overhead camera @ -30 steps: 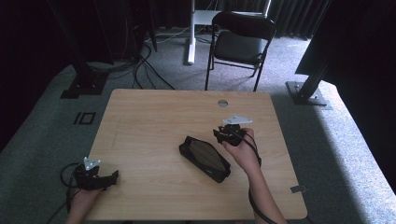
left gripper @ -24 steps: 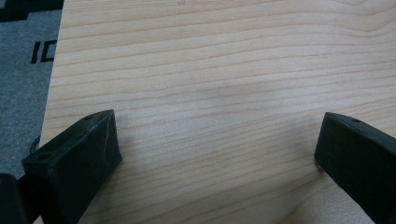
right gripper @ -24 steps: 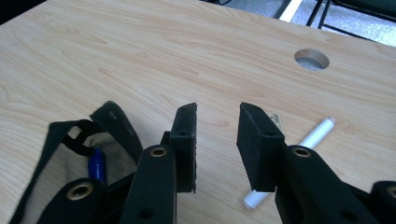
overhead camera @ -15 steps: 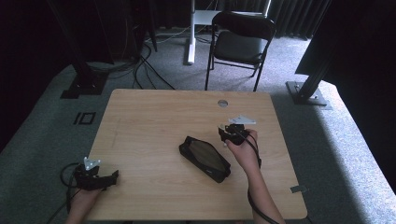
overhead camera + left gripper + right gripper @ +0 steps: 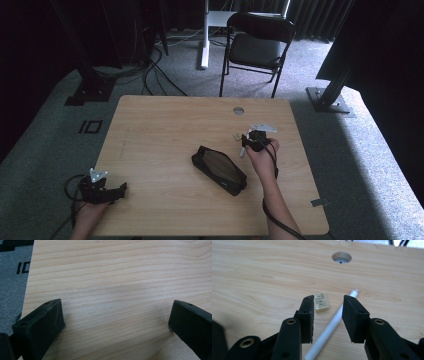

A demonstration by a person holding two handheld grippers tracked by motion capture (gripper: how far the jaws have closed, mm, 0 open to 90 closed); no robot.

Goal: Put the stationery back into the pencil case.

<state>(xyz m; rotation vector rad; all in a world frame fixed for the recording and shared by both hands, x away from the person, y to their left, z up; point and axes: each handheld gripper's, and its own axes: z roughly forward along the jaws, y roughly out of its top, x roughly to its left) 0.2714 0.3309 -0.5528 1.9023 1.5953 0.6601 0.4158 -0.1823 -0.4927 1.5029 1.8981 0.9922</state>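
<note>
The white pen (image 5: 329, 331) lies flat on the table (image 5: 165, 130), running diagonally between the jaws of the right gripper (image 5: 328, 316), its far tip just past the right jaw and its near end under the gripper body; in the high view it shows as a thin pale sliver at (image 5: 242, 151), right of the black case (image 5: 220, 170); the jaws stand moderately apart, holding nothing, straddling the pen without clearly touching it; just beside the left jaw sits a small pale block (image 5: 321, 302), close enough to be caught by mistake; the step in hand looks like a grasp on the pen, and to do it well the gripper should turn so that the jaws face the pen's sides squarely rather than at this slant, since a slanted pinch on a smooth round body tends to roll or squirt it out; it should also settle low enough for the pads to meet the pen at its middle height, and close slowly; keeping the left jaw clear of the block matters, so a slight shift toward the pen's near end may help; the left gripper (image 5: 102, 190) rests at the table's near left corner, well apart from all this, its jaws spread wide over bare wood and holding nothing.
</note>
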